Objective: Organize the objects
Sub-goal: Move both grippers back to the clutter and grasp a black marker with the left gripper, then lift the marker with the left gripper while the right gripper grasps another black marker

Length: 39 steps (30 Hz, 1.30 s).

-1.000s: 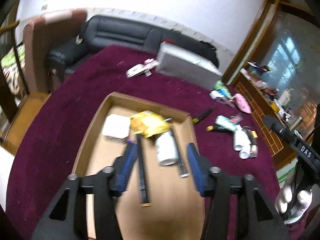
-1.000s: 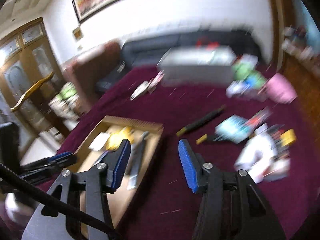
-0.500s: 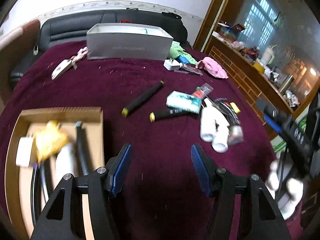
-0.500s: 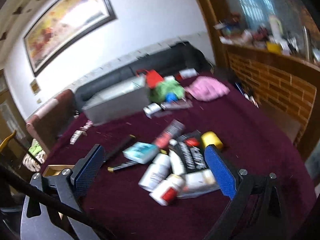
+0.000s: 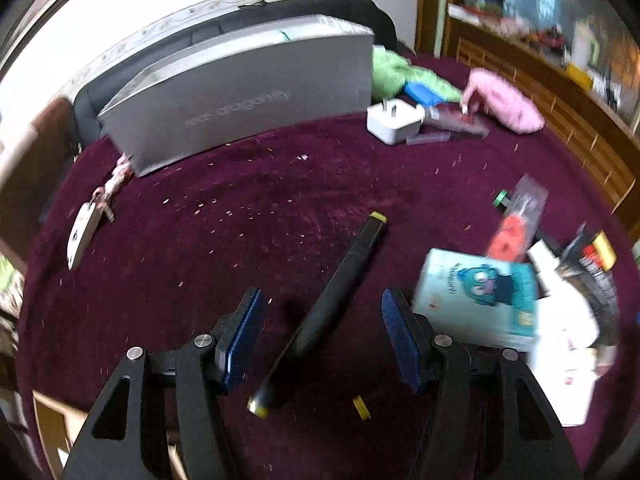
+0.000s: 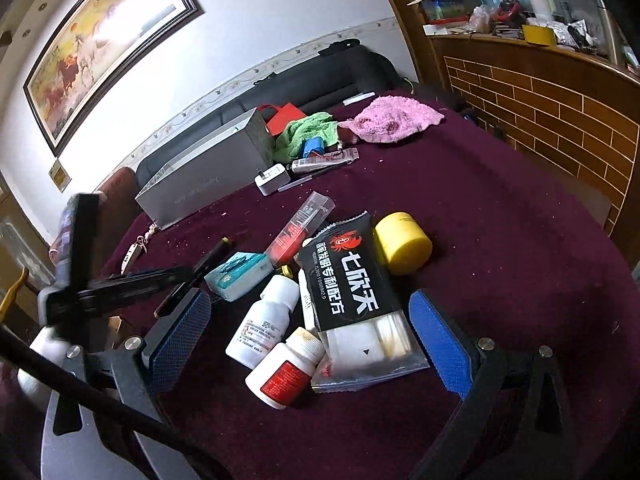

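On the dark red table [image 6: 500, 208] the grey box [image 5: 240, 92] stands far and left; it is large and stiff, and you need not take it now. Near you lies the black packet [image 6: 352, 280], soft and slippery I think, so take it by its edge. Beside it, the two white bottles [image 6: 264, 320] are light and hard and can roll; grip them across the body. The black marker [image 5: 332, 304] is slim and stiff; take it at its middle.

Your right gripper [image 6: 312, 332] stands fully wide over the bottles and the packet and touches nothing. Your left gripper [image 5: 320, 340] is about half open, the marker lies between its pads, but they do not press it yet.
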Available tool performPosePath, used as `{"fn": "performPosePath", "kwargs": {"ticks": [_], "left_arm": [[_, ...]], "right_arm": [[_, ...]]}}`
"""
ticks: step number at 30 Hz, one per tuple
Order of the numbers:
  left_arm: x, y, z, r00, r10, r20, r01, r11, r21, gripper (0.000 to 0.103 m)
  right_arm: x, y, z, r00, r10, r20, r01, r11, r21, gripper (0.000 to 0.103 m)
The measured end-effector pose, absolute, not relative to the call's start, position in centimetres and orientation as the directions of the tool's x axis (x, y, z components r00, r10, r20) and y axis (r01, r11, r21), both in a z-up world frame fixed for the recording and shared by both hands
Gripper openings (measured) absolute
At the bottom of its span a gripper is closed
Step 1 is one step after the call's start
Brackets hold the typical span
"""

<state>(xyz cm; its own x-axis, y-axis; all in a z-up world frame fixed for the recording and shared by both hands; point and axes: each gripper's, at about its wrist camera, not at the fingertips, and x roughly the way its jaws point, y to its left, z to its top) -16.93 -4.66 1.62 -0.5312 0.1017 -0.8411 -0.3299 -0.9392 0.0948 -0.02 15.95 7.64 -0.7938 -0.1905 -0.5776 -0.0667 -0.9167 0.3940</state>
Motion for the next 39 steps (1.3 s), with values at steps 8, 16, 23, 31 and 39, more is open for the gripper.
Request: {"fn": "performPosePath", "kwargs": {"ticks": [8, 16, 23, 31, 39], "left_arm": [[-15.2, -4.2, 0.7, -0.484, 0.135, -0.865, -0.393, -0.916, 0.077, 0.011], [-7.6, -6.5, 2.6, -0.474, 0.173, -0.863, -0.365, -0.931, 0.014, 0.011], [1.2, -8.3, 3.9, -0.469, 0.277, -0.839, -0.389, -0.917, -0.085, 0.011], [4.7, -9.0, 2.0, -0.477, 0.297, -0.827, -0.335, -0.931, -0.141, 0.011], [4.6, -9.1, 1.1, -0.474, 0.289, -0.832, -0.307, -0.940, -0.151, 0.013]], "right_arm": [[-0.5, 16.3, 7.1, -0.782, -0.197, -0.591, -0.084, -0.907, 0.414, 0.101], [-0.5, 16.5, 6.8, -0.774, -0.197, -0.602, -0.097, -0.902, 0.420, 0.101], [-0.7, 16.4, 6.4, -0.763, -0.207, -0.612, -0.092, -0.902, 0.421, 0.101], [-0.7, 16.0, 5.6, -0.750, -0.190, -0.633, -0.108, -0.910, 0.401, 0.100], [-2.0, 12.7, 8.3, -0.719, -0.261, -0.643, -0.006, -0.924, 0.382, 0.101]]}}
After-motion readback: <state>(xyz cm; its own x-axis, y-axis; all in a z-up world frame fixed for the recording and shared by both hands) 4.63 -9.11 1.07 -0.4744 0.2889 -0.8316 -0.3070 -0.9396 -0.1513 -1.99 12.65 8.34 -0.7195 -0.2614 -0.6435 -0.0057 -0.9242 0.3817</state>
